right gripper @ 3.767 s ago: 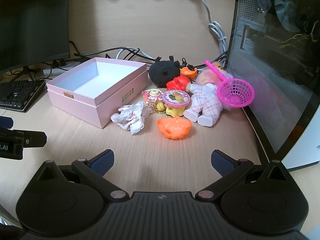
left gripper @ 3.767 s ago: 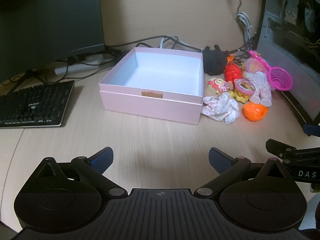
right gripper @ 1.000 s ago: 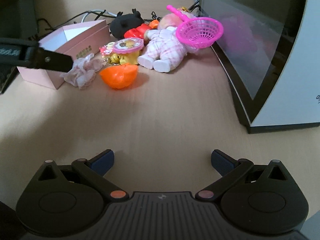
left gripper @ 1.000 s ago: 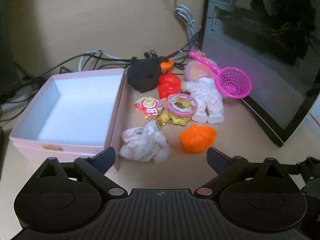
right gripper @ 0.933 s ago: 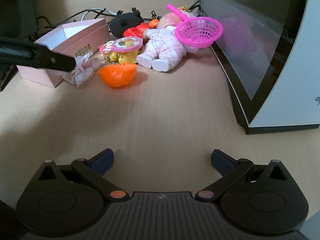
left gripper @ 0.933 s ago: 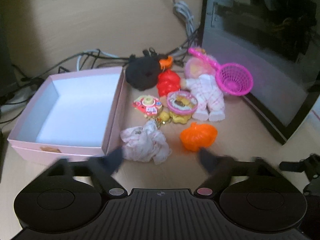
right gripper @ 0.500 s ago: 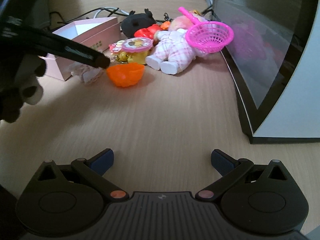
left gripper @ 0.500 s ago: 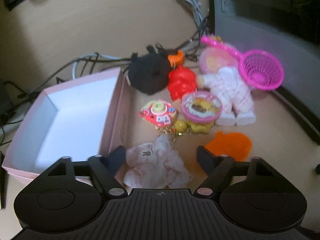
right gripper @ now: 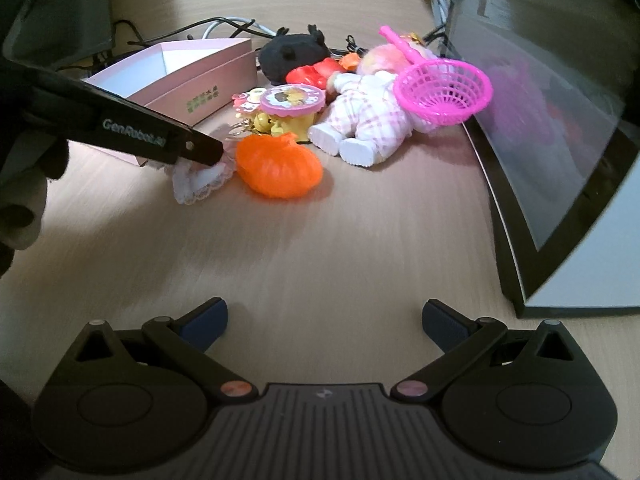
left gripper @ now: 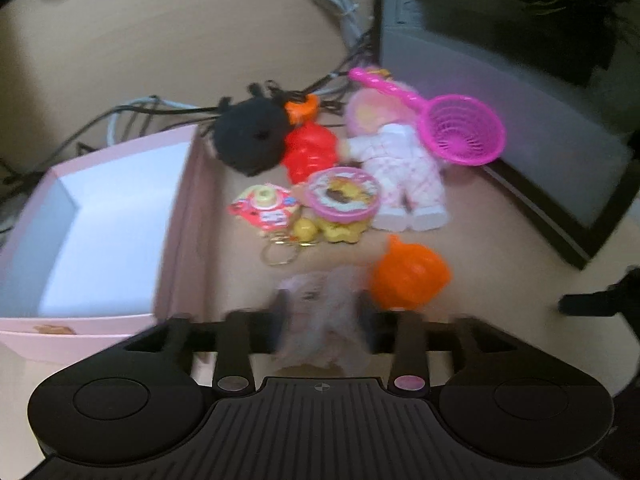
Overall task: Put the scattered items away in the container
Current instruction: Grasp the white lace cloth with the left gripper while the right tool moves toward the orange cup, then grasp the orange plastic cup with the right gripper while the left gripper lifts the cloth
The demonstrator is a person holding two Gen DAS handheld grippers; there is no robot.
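Setting: office or home computer desk. We are looking at a light wood-grain desktop [right gripper: 320, 248], a glass-sided PC tower [right gripper: 560, 120] standing at its right edge, a dark monitor [right gripper: 56, 8] sitting at the back left, and grey and black cables [left gripper: 340, 4] trailing along the wall behind. Small toys are lying beside a pink box [left gripper: 192, 208] on the desk.

desk [right gripper: 360, 248]: wood | pink box [right gripper: 208, 80] (open) | orange pumpkin [right gripper: 279, 168] | doll [right gripper: 368, 120]
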